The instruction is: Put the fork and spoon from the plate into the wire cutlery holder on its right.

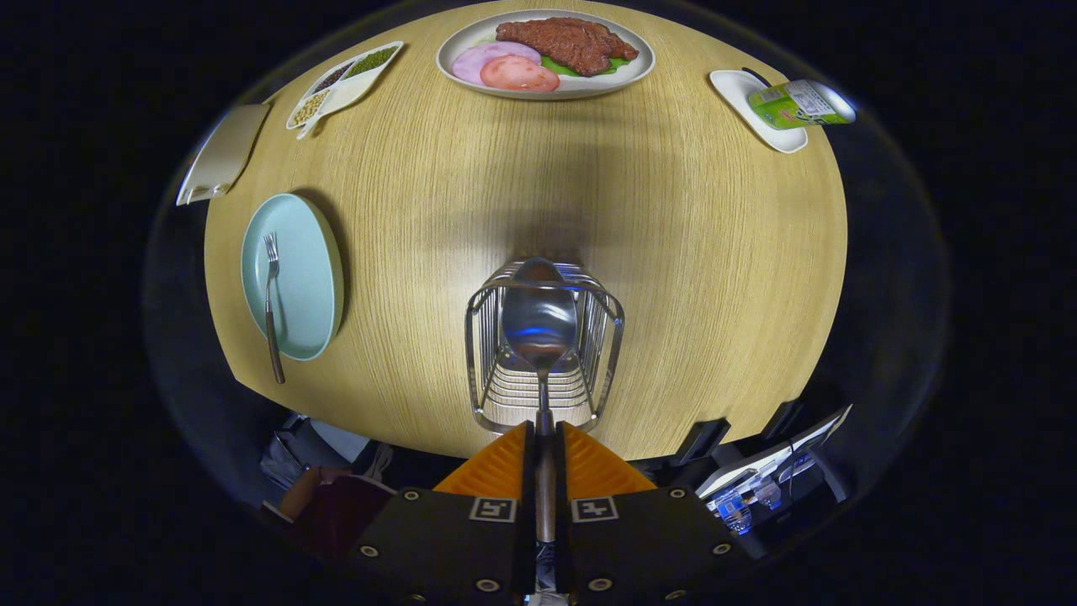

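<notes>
The gripper [539,433] is squeezing the spoon [538,324] by its handle, one finger pressing on each side; the spoon's bowl is sticking out ahead of the fingers, over the open top of the wire holder [544,345]; the holder is standing on the wooden table [690,252]; the fork [271,303] is lying on the blue plate [303,278], off to the left of the holder, its handle poking past the rim; a plate of food [545,52] is sitting far across the table.
</notes>
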